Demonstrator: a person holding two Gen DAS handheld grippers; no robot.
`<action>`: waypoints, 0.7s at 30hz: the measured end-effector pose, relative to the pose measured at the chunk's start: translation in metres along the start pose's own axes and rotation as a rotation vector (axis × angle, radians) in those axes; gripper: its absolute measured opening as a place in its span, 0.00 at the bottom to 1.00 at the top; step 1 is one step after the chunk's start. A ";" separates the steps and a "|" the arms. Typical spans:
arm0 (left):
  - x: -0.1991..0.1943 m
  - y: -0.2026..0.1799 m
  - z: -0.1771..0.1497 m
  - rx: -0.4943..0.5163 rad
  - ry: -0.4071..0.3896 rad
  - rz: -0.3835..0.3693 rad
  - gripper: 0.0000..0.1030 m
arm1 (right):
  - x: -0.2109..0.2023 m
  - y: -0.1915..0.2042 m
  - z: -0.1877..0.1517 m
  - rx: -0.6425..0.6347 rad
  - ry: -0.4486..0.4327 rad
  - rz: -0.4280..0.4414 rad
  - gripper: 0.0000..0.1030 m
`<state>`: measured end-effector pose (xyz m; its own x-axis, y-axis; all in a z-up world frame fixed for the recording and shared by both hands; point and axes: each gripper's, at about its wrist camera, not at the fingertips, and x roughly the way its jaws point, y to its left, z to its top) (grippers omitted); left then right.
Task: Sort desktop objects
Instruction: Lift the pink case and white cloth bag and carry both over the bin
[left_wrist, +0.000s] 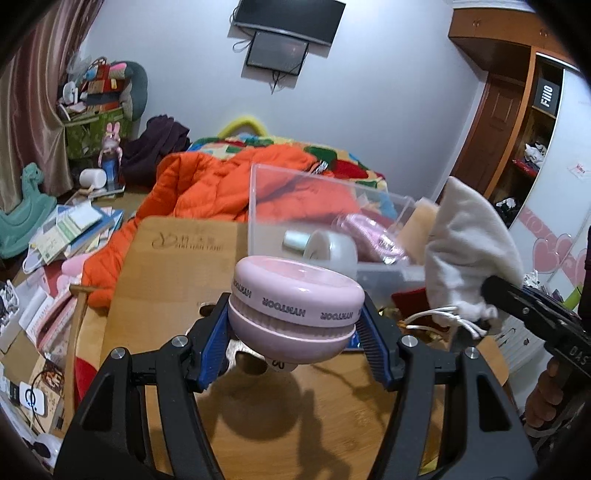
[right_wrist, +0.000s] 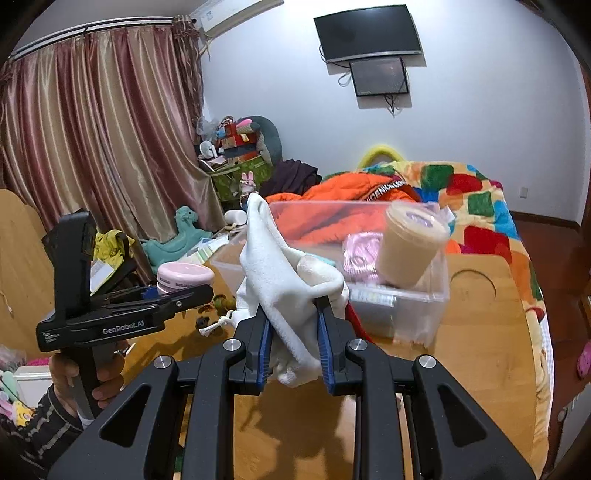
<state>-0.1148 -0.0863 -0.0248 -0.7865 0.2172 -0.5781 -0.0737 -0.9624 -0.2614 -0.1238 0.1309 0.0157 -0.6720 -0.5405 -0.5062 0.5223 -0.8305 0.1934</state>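
My left gripper (left_wrist: 293, 319) is shut on a round pink case (left_wrist: 295, 306) with HYATOOR lettering and holds it above the wooden table (left_wrist: 295, 424). It also shows in the right wrist view (right_wrist: 184, 277). My right gripper (right_wrist: 293, 325) is shut on a white drawstring pouch (right_wrist: 288, 280), also held above the table, and seen in the left wrist view (left_wrist: 469, 251). Ahead stands a clear plastic bin (left_wrist: 266, 206) holding a tape roll (left_wrist: 332, 251), a pink packet (right_wrist: 360, 254) and a beige jar (right_wrist: 410, 247).
A bed with an orange jacket (left_wrist: 207, 184) and a colourful blanket (right_wrist: 480, 206) lies behind the table. Books and papers (left_wrist: 74, 229) clutter the left side. Small dark bits (right_wrist: 218, 306) lie on the table near the bin.
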 end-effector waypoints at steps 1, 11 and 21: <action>-0.002 -0.001 0.002 0.001 -0.006 -0.001 0.62 | 0.000 0.002 0.002 -0.008 -0.005 -0.002 0.19; -0.003 -0.007 0.029 0.010 -0.037 -0.027 0.62 | 0.011 -0.002 0.029 -0.014 -0.034 0.002 0.19; 0.006 -0.011 0.065 0.032 -0.060 -0.027 0.62 | 0.032 -0.013 0.056 -0.006 -0.051 -0.014 0.19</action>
<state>-0.1590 -0.0851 0.0248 -0.8191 0.2344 -0.5236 -0.1144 -0.9611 -0.2513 -0.1813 0.1167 0.0439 -0.7051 -0.5351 -0.4653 0.5159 -0.8373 0.1812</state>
